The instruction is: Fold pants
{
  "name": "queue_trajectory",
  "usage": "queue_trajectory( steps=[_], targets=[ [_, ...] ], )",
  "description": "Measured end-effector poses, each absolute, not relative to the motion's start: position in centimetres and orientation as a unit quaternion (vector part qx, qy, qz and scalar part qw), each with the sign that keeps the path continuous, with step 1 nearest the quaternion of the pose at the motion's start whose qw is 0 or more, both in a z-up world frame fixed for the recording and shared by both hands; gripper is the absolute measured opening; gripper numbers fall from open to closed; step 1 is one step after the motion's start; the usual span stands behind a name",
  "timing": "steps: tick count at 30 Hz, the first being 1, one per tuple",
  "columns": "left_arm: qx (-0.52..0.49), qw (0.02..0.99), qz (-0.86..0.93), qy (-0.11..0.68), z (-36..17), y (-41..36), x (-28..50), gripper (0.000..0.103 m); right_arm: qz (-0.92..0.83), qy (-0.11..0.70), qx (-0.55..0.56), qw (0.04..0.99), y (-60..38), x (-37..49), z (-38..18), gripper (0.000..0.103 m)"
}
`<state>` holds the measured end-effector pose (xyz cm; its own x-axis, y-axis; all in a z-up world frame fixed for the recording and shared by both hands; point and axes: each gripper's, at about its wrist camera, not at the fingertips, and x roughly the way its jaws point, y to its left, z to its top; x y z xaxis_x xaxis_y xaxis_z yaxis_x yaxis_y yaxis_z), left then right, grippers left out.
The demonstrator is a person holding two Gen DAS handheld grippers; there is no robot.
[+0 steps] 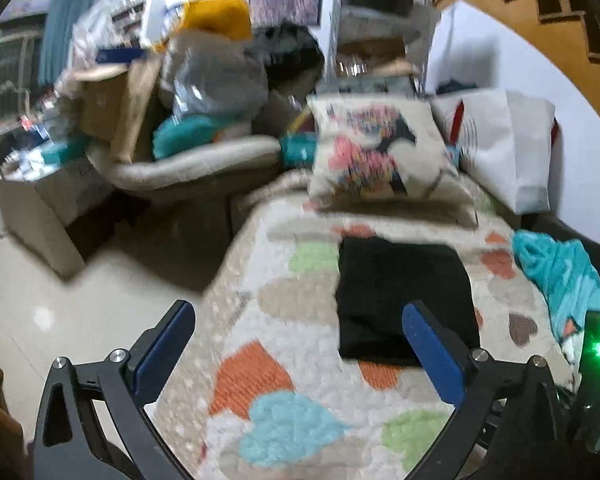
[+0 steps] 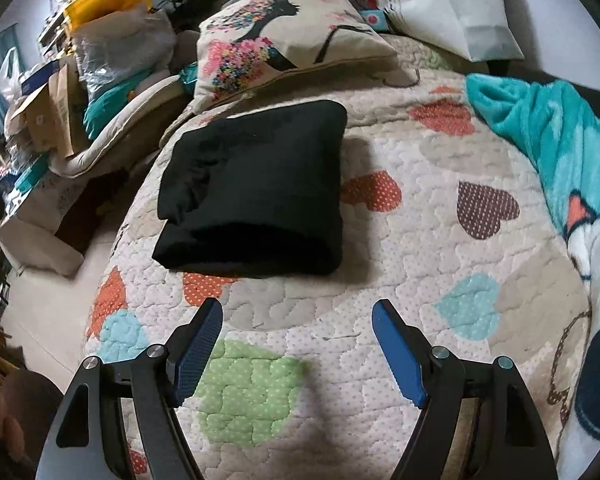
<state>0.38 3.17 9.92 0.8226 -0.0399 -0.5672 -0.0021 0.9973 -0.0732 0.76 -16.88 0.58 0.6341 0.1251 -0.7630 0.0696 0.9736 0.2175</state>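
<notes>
The black pants [image 2: 256, 188] lie folded into a compact rectangle on the heart-patterned quilt [image 2: 440, 240]. They also show in the left wrist view [image 1: 404, 296], where the picture is blurred. My left gripper [image 1: 300, 316] is open and empty, above the quilt with its right finger in front of the pants' near corner. My right gripper [image 2: 298, 312] is open and empty, above the quilt just short of the pants' near edge.
A patterned pillow [image 2: 284, 32] lies beyond the pants. A teal blanket [image 2: 548, 120] sits on the right of the bed. A white bag [image 2: 456, 4] stands at the back. Boxes and bags [image 2: 80, 60] pile up on the left, beside the floor [image 1: 60, 312].
</notes>
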Motion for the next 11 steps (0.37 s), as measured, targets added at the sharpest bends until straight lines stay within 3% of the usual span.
queue_trajectory(
  steps=[5,11],
  targets=[
    [-0.045,0.924,-0.046,0.378,6.7,3.0,1.7,0.103,0.008,0.44,0.111,0.891,-16.8,0.5,0.0,0.082],
    [-0.036,0.905,-0.053,0.421,3.5,2.7,2.3,0.103,0.001,0.463,0.123,0.878,-17.1,0.4,-1.0,0.082]
  ],
)
